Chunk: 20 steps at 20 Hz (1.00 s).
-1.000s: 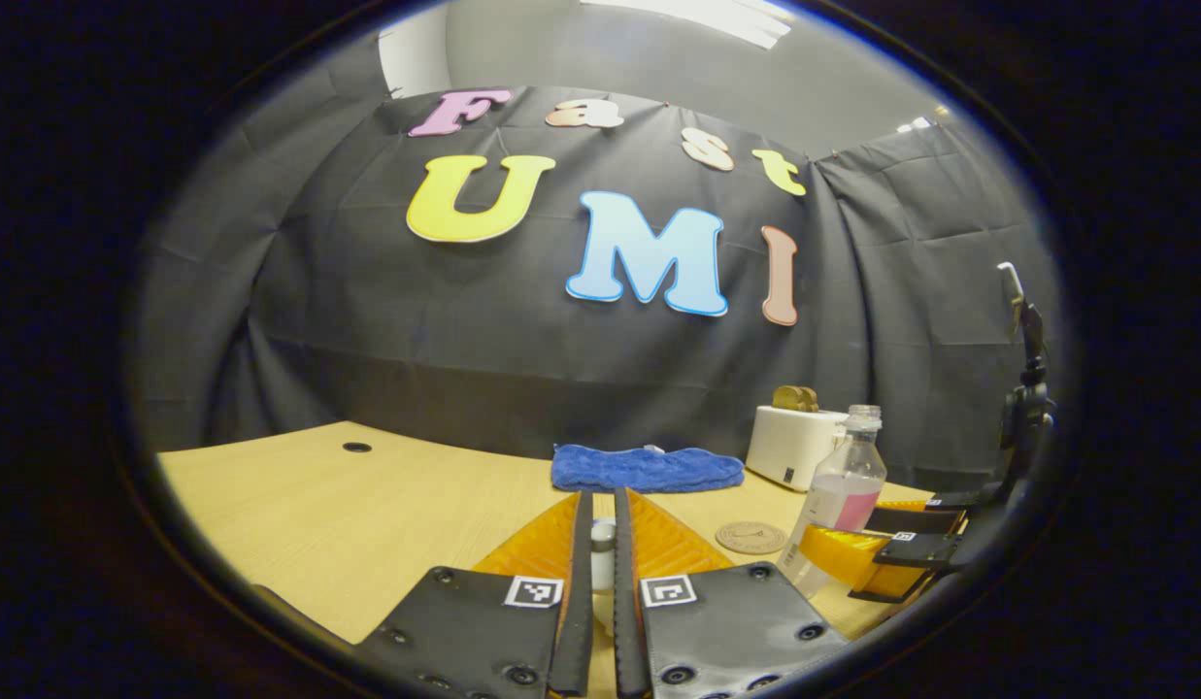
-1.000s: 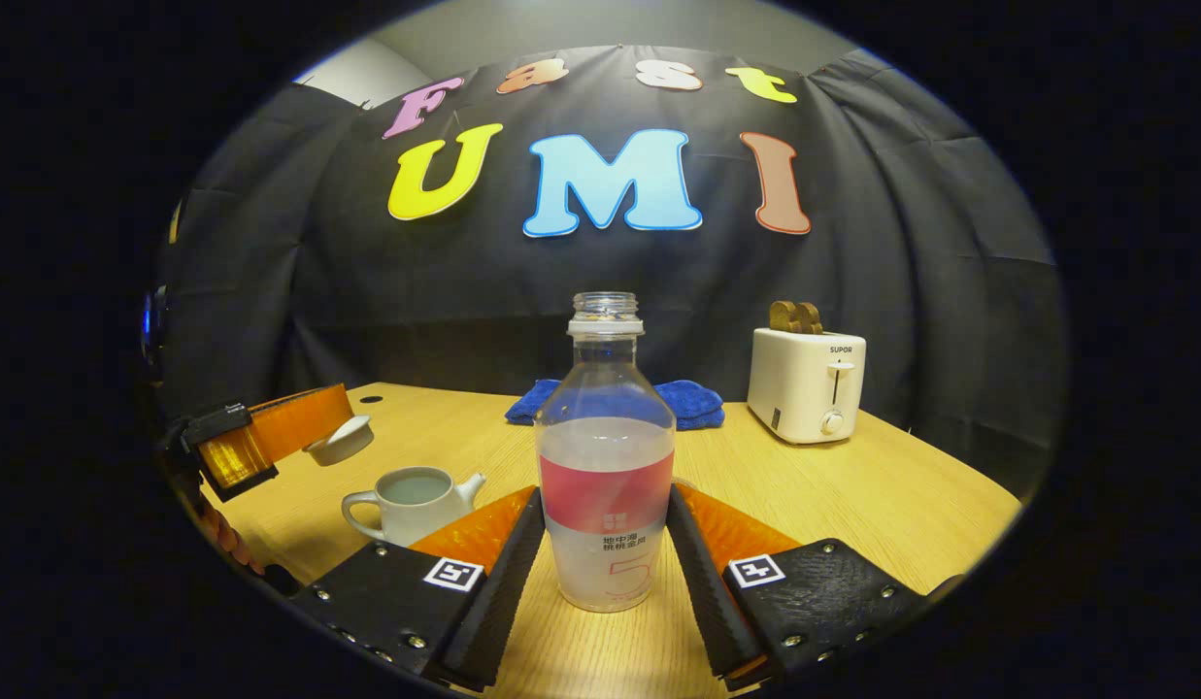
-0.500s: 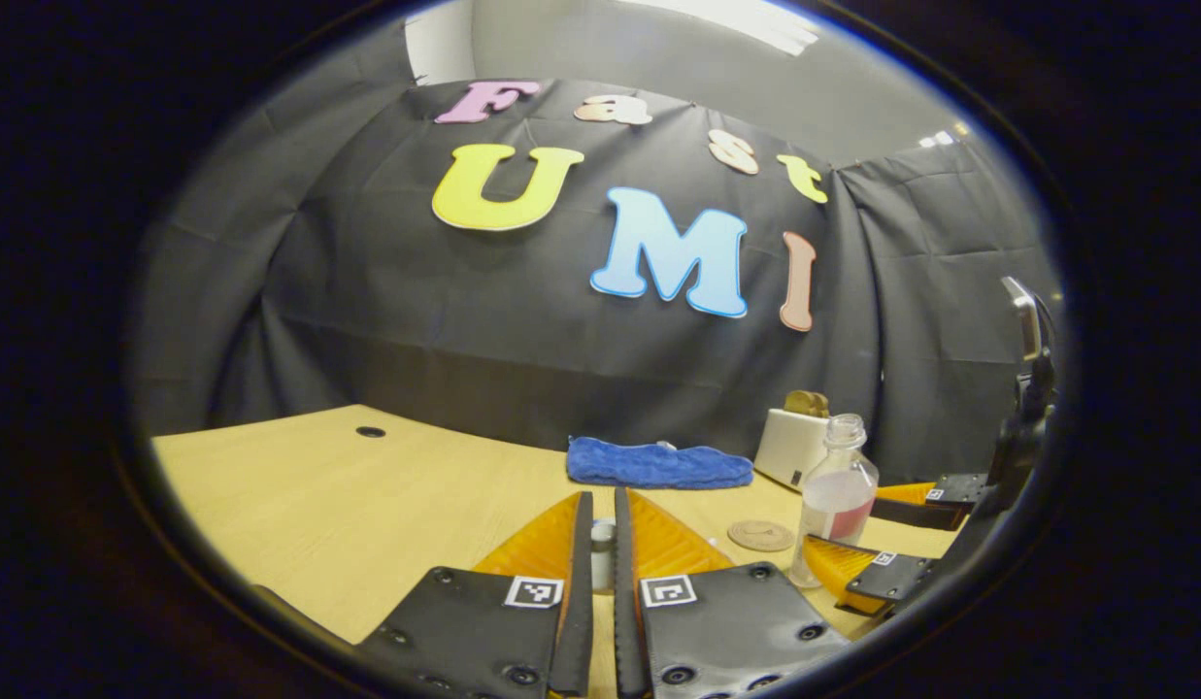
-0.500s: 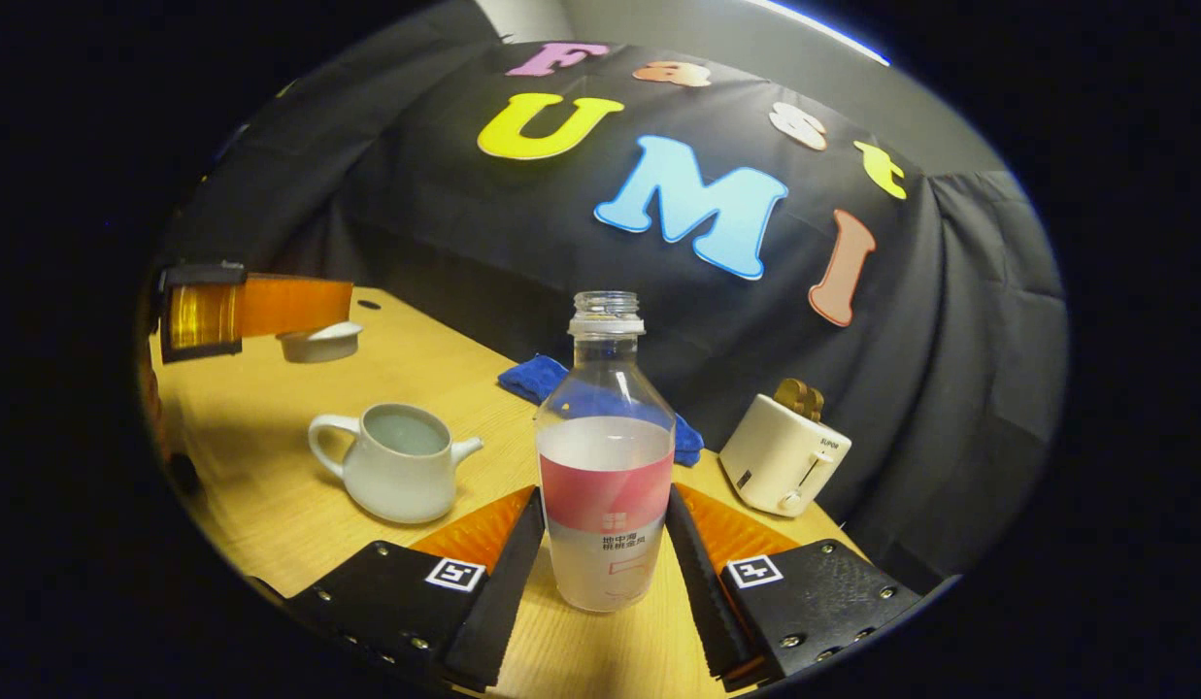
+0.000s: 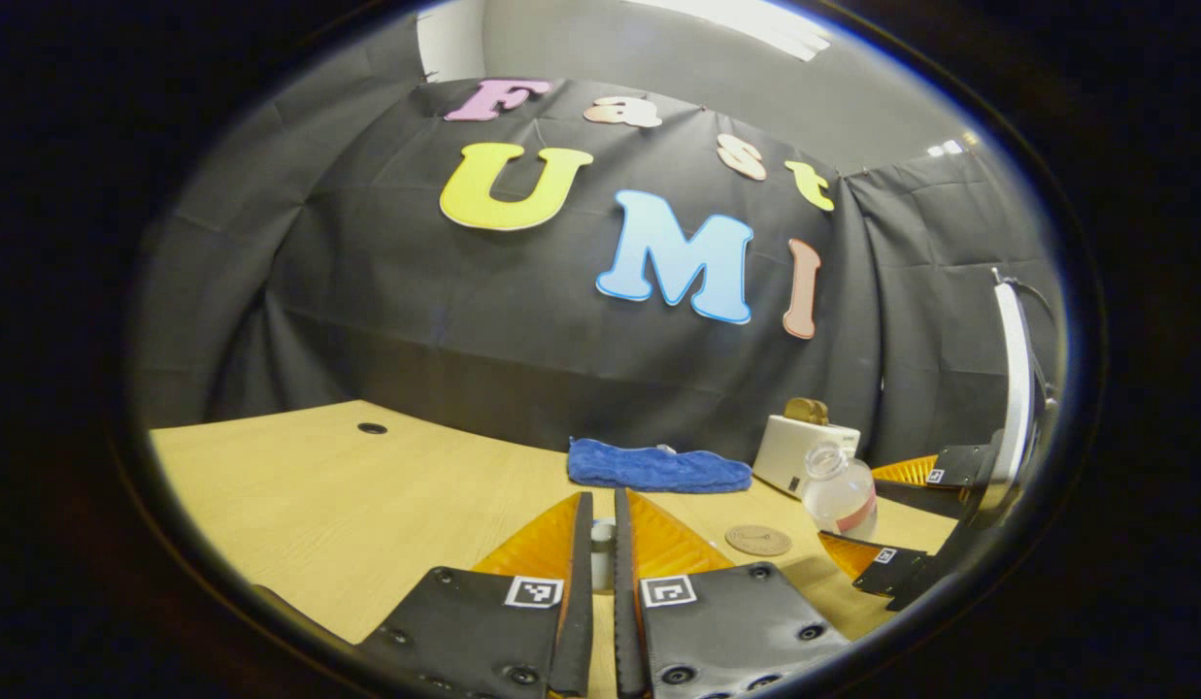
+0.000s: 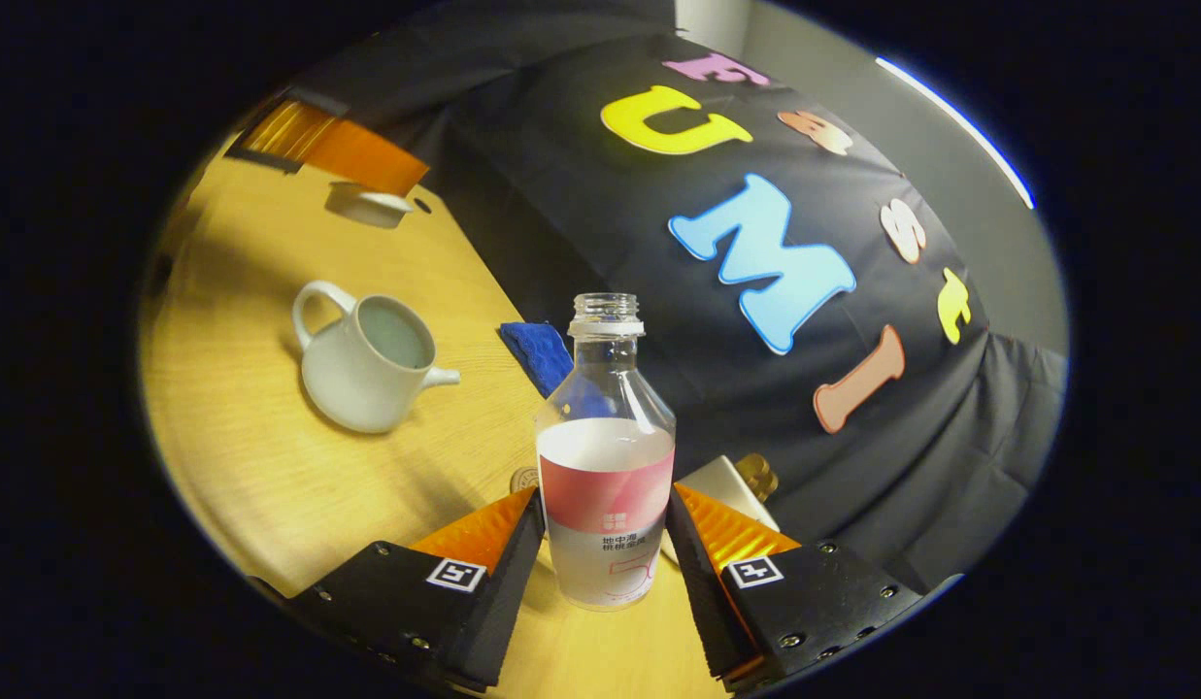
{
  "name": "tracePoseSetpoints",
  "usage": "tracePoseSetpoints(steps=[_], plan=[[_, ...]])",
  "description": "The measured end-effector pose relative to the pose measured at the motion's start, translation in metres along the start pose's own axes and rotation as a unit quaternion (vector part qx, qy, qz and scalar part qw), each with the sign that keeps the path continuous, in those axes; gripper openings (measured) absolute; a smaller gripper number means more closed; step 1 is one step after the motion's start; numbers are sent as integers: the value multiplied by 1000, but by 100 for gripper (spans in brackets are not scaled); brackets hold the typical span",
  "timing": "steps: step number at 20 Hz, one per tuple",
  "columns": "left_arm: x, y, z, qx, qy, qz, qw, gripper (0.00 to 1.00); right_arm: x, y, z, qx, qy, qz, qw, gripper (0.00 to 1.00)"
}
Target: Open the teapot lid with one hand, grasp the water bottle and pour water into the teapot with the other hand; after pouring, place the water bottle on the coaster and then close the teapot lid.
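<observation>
Pink-labelled water bottle [image 6: 605, 456] tilted toward open teapot [image 6: 367, 361]

Between the right gripper [image 6: 603, 529] fingers stands a clear, glossy plastic water bottle [image 6: 606, 456] with a smooth printed label. Left of it, a glazed white ceramic teapot [image 6: 365, 357] sits on the matt, wood-grain table [image 6: 241, 437]. Beyond the left gripper [image 5: 602, 529] lies a fuzzy blue cloth [image 5: 653, 466].

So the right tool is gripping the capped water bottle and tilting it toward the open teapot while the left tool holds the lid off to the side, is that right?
Not quite: the water bottle has no cap; its mouth is open in the right gripper view. The rest holds: the right tool grips it, tilted toward the open teapot, while the left tool holds the lid aside.
</observation>
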<state>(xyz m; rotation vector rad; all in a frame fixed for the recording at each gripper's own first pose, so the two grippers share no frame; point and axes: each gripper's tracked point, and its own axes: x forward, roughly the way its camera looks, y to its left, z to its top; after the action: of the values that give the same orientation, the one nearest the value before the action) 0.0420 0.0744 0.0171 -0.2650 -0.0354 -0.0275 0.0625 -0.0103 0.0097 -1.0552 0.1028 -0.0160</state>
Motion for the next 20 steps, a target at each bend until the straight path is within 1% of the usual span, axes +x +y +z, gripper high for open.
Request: tracePoseSetpoints(steps=[2,4,7,10,11,16,19,20], plan=[[0,6,2,-18,0,3,1000,16,4,3,1,-46,-8,0,999,75],[-3,12,4,-35,-1,10,999,16,12,6,3,-72,-13,5,997,75],[-2,17,2,-49,3,17,999,16,19,0,9,-120,-21,-1,993,75],[-4,16,4,-47,2,15,999,15,24,1,14,-193,-32,-3,981,75],[-4,15,4,-48,0,14,999,15,25,2,15,-209,-36,-3,977,75],[-4,18,7,-58,0,16,998,16,31,-3,15,-253,-41,-3,967,75],[-7,19,7,-62,0,16,998,16,31,-3,21,-299,-53,-8,953,75],[-6,20,7,-63,0,16,998,16,33,-2,23,-308,-55,-7,950,75]])
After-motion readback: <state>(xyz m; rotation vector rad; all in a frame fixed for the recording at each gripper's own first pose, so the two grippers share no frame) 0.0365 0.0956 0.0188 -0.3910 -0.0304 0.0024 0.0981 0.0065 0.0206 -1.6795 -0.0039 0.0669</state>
